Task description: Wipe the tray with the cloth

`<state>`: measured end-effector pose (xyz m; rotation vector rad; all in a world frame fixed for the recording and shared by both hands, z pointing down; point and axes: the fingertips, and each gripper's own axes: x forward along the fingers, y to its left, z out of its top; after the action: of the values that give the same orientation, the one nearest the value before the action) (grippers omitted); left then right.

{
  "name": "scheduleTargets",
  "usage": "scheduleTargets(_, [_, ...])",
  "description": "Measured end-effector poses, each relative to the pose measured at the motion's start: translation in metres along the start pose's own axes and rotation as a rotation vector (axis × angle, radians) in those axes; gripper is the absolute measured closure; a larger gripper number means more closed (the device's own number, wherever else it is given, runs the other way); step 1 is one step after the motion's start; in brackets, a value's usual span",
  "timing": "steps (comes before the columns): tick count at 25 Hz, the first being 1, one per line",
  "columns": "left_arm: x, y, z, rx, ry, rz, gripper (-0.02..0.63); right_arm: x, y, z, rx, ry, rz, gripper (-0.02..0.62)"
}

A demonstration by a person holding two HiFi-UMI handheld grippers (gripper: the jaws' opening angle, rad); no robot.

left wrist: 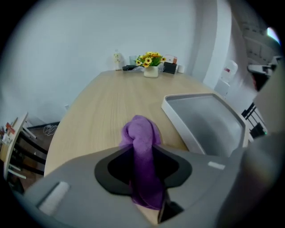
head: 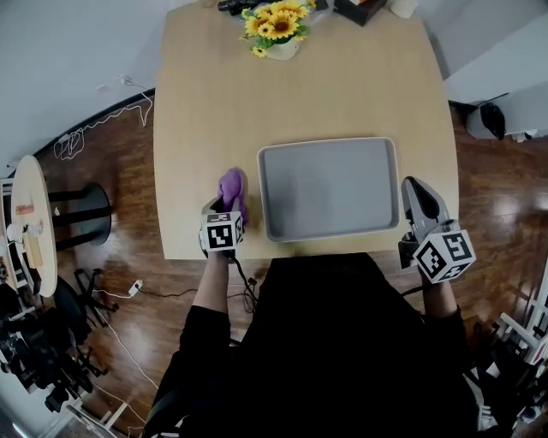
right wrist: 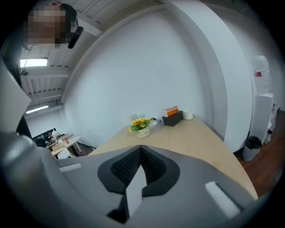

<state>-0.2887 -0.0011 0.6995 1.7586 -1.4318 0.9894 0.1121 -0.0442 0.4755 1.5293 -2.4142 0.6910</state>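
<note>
A: While the left gripper [head: 226, 208] is pointing down at the bench [head: 257, 94], what are its fingers [left wrist: 113, 171] doing?

B: They are pinching the purple cloth [head: 232, 190]. In the left gripper view the cloth [left wrist: 142, 133] is running up between the two dark pads and bunching out past the tips. It is sitting low and left of centre in the head view, over the bench near its front edge.

A: Where is the tray [head: 330, 188] lying?

B: It is lying flat in the middle of the head view, just right of the cloth, with a strip of bare bench showing between them. In the left gripper view the tray [left wrist: 209, 120] is showing at centre right, grey, with a raised rim.

A: And the right gripper [head: 413, 184]?

B: It is hovering at the lower right of the head view, just beside the tray's right rim. I cannot tell whether it is touching. In the right gripper view its fingers [right wrist: 124, 167] are meeting tip to tip, with nothing between them.

A: Anything else on the bench?

B: A pot of sunflowers [head: 276, 21] is standing at the top of the head view, at the far edge. A dark box [right wrist: 173, 116] is showing beside it in the right gripper view.
</note>
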Motion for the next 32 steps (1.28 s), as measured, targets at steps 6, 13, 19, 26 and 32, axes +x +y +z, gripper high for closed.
scheduleTargets(6, [0.006,-0.011,-0.002,0.064,0.053,0.048,0.508,0.037,-0.117,-0.115,0.041,0.352,-0.165,0.505])
scheduleTargets(13, [0.007,-0.016,0.001,0.038,0.086,0.037,0.506,0.036,-0.124,-0.19,0.015,0.628,-0.147,0.5])
scheduleTargets(19, [-0.013,-0.032,0.082,0.015,-0.065,-0.009,0.512,0.039,-0.122,-0.192,0.014,0.63,-0.133,0.529])
scheduleTargets(26, [0.049,-0.111,0.109,0.464,0.095,-0.017,0.509,0.034,-0.117,-0.201,0.027,0.614,-0.126,0.528])
scheduleTargets(32, [0.065,-0.212,0.135,0.629,0.107,-0.124,0.509,0.038,-0.119,-0.196,0.034,0.596,-0.102,0.526])
